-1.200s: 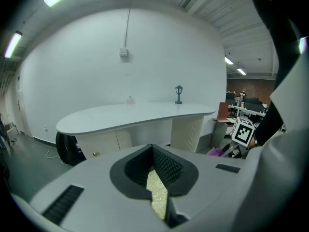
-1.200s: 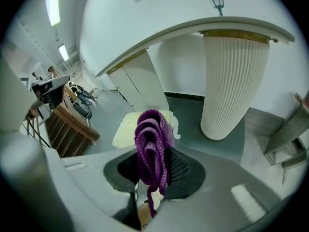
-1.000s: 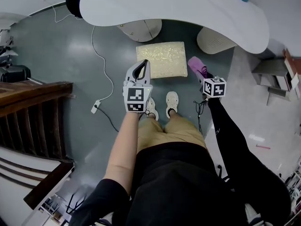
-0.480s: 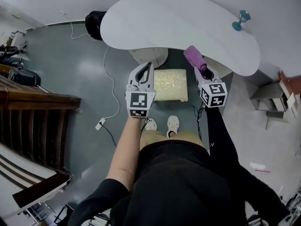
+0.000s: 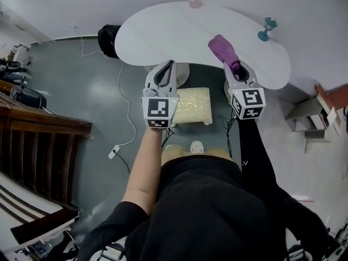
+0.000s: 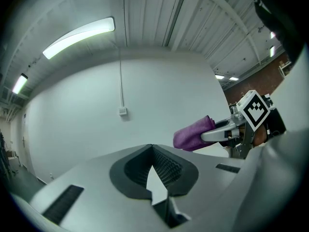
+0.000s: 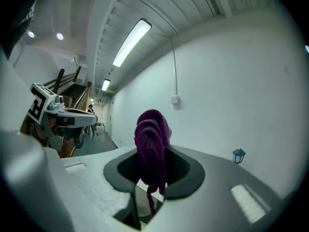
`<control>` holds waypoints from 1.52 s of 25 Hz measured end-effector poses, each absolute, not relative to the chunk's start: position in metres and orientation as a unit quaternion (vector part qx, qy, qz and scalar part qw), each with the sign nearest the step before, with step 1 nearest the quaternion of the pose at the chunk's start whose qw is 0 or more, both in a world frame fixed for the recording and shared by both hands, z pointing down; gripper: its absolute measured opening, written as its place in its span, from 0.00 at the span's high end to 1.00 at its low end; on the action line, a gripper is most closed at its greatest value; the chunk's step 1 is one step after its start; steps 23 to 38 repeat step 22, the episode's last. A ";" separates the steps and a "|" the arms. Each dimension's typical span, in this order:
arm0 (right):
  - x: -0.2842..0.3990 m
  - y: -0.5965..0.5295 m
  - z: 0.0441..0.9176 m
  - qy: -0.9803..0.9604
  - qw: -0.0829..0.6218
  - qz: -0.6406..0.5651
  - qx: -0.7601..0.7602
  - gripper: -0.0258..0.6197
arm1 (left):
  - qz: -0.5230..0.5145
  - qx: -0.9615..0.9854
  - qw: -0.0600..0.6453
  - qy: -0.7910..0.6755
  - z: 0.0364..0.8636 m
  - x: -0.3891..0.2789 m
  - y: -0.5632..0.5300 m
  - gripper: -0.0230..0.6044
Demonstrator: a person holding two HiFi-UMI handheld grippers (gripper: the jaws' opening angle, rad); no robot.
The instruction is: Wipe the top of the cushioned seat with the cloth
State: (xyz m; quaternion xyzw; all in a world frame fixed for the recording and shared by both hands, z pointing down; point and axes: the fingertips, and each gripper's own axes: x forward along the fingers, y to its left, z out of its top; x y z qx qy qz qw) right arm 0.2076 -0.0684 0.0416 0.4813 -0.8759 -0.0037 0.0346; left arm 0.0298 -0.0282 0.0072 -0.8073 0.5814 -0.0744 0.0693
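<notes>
The right gripper (image 5: 238, 71) pinches the cloth (image 5: 223, 50) by one end, up over the table (image 5: 163, 31). It looks soft, light and floppy. The left gripper (image 5: 165, 72) is closed on nothing. The seat (image 5: 193, 106) waits below.

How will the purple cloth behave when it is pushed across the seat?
Probably floppy: the cloth sits bunched in folds in the right gripper, with a thread hanging below. Likely light, since it sticks out past the jaws without sagging much. It may crumple rather than slide flat on the seat.

Purple cloth (image 7: 152, 144) apparently pinched between jaws
</notes>
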 end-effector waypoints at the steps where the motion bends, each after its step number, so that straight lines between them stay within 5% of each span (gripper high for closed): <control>1: 0.207 -0.067 0.037 -0.877 0.033 -0.007 0.480 0.82 | -0.071 -0.807 0.073 0.581 0.002 0.031 -0.028 0.95; 38: 0.225 -0.052 0.033 -0.871 0.037 -0.007 0.490 0.82 | -0.047 -0.813 0.089 0.574 -0.027 0.052 -0.024 0.95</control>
